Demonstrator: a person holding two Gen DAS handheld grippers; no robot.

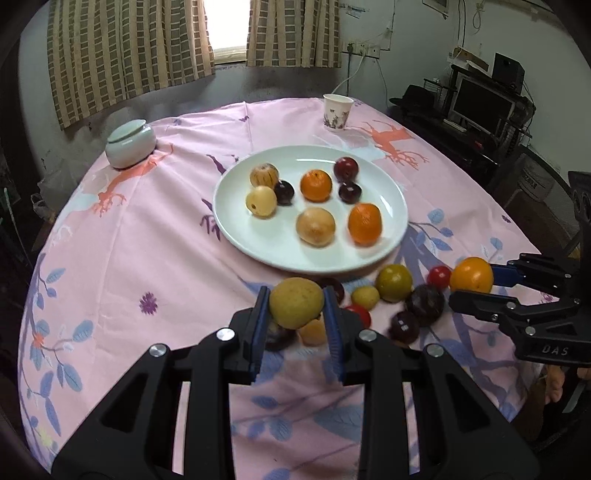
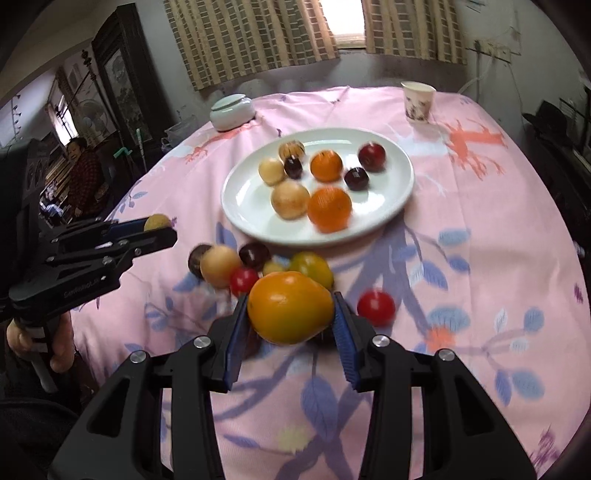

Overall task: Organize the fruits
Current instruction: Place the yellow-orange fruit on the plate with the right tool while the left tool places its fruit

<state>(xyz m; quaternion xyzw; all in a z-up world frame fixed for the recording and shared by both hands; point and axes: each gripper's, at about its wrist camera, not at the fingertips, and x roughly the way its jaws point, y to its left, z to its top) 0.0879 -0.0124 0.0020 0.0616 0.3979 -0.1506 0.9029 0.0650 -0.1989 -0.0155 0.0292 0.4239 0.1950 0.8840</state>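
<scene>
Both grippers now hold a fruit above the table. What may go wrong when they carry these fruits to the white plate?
1. The left gripper holds its round yellow-green fruit only by the sides; it may slip and fall on the loose fruits below.
2. The white plate already holds seven round fruits; a dropped fruit may knock them off.
3. The right gripper with the orange fruit is near the left one; they may collide.

Striped curtains point(image 1: 129, 55) flank a bright window point(image 1: 229, 26); grey wall point(image 1: 399, 33).
</scene>
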